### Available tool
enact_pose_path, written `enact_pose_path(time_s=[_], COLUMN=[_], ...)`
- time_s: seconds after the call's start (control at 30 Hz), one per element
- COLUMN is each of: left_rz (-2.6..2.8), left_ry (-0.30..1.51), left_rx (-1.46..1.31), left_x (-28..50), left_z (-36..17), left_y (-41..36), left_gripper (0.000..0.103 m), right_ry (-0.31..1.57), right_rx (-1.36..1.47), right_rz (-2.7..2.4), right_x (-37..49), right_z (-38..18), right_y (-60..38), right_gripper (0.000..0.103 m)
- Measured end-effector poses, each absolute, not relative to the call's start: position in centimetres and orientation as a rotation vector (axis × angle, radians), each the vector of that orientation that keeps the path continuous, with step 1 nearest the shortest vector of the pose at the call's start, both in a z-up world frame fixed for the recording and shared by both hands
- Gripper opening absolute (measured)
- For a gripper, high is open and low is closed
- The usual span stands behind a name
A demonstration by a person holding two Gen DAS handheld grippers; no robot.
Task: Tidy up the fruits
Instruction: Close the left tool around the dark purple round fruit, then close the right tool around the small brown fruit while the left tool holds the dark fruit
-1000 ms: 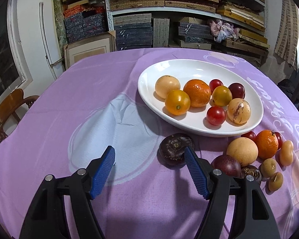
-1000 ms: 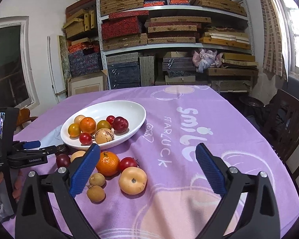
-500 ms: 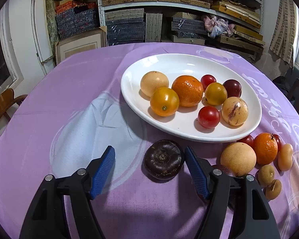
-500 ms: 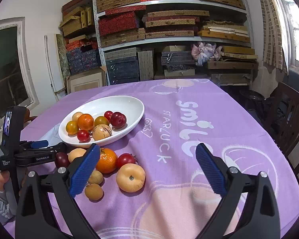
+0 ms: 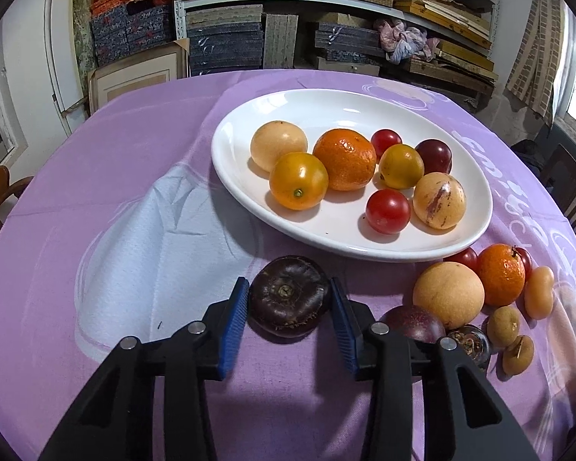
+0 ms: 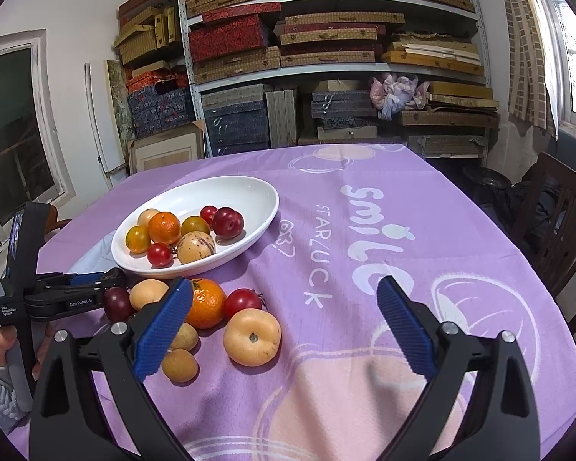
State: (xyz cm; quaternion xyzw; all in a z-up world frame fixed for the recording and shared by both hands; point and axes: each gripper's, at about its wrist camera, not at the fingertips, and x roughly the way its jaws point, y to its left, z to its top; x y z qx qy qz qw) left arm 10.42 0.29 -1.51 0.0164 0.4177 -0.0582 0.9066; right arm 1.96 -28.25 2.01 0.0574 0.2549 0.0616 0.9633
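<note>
Since the earlier frame the left gripper (image 5: 288,303) has just been closing its jaws, blue pads now against both sides of the dark purple fruit (image 5: 289,299), which sits on the purple-clothed surface (image 5: 96,161) at lower centre of the left wrist view, just below the white plate (image 5: 476,230). Right gripper (image 6: 284,322) holds place, jaws wide and empty, low in its frame beside the loose fruit pile (image 6: 205,303) left of centre
</note>
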Motion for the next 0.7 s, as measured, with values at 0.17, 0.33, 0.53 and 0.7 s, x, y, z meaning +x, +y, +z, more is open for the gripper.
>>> enact_pose_path(time_s=[0.17, 0.33, 0.53, 0.7], left_rz=[-0.132, -0.113, -0.046, -0.035], left_ry=[0.861, 0.823, 0.77, 0.765], left_rx=[-0.005, 0.003, -0.027, -0.069], left_x=[10.1, 7.9, 3.4, 2.0], left_z=[-1.6, -0.2, 1.9, 1.2], left_y=[1.0, 1.7, 3.5, 4.3], left_gripper=[0.042, 0.042, 0.042, 0.042], right_ry=[0.517, 0.521, 0.591, 0.655], right_rx=[0.117, 0.12, 0.04, -0.031], right_rz=[0.126, 0.148, 0.263, 0.346], right_x=[1.9, 2.0, 1.3, 0.0], right_z=[2.0, 1.8, 1.7, 0.5], right_y=[-28.2, -28.0, -25.5, -22.8], right_gripper=[0.095, 0.095, 0.095, 0.071])
